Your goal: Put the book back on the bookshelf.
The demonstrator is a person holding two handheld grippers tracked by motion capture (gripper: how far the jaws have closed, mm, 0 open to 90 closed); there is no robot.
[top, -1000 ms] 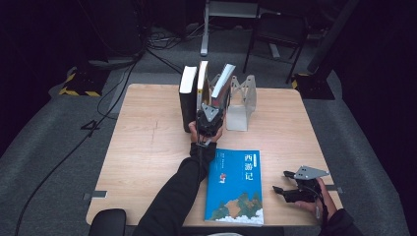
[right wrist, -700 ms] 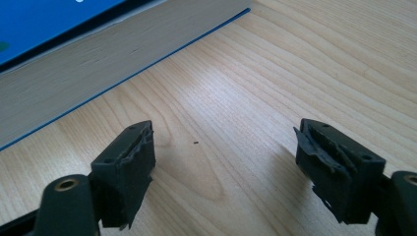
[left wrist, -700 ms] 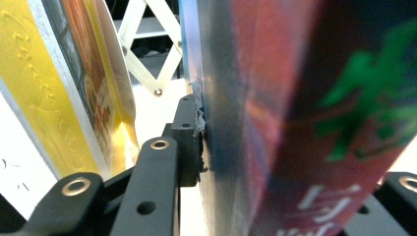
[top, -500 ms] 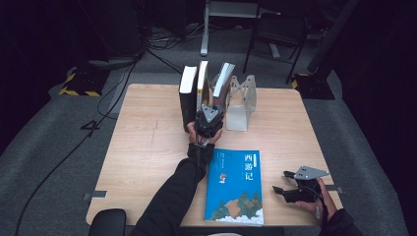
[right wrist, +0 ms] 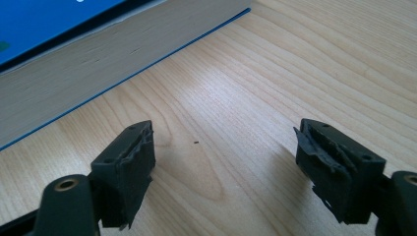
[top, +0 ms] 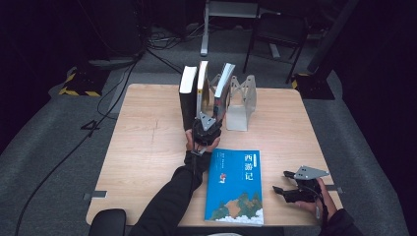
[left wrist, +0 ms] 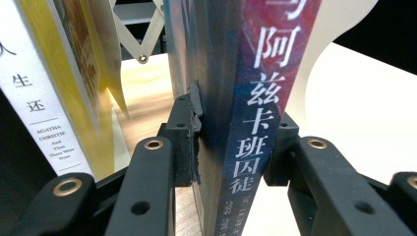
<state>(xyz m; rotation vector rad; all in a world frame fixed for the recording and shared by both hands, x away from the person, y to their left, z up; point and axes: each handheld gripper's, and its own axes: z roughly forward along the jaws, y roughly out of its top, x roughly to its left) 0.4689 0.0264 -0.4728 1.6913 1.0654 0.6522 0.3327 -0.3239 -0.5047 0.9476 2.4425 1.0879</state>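
- High view: the left hand-held gripper [top: 206, 129] sits at the foot of a row of upright books on the light wooden worktop [top: 142, 147], and its body and the hand behind it hide the lower spines. The left forearm [top: 167, 196], in a dark sleeve, reaches forward from the bottom edge, which cuts it off.
- The black-covered book [top: 187, 98] and the yellow-edged book [top: 202, 88] stand upright; the dark-spined book [top: 223, 86] tilts right toward the white metal bookend [top: 241, 105].
- A blue paperback with white Chinese characters [top: 237, 187] lies flat near the front edge. The right hand-held gripper [top: 285, 188] rests low on the worktop just right of it, hand behind it, wrist cut off at the corner.
- Left gripper view: the jaws are closed against both sides of the dark-spined book [left wrist: 246, 118], low on its spine; its top runs out of frame. A white spine reading AGATHA CHRISTIE [left wrist: 34, 103] is cut off at left.
- Right gripper view: the jaws stand wide apart, nothing between them, just above bare wood [right wrist: 231, 93]. The blue paperback [right wrist: 98, 64] shows its page edge, cropped at top left.
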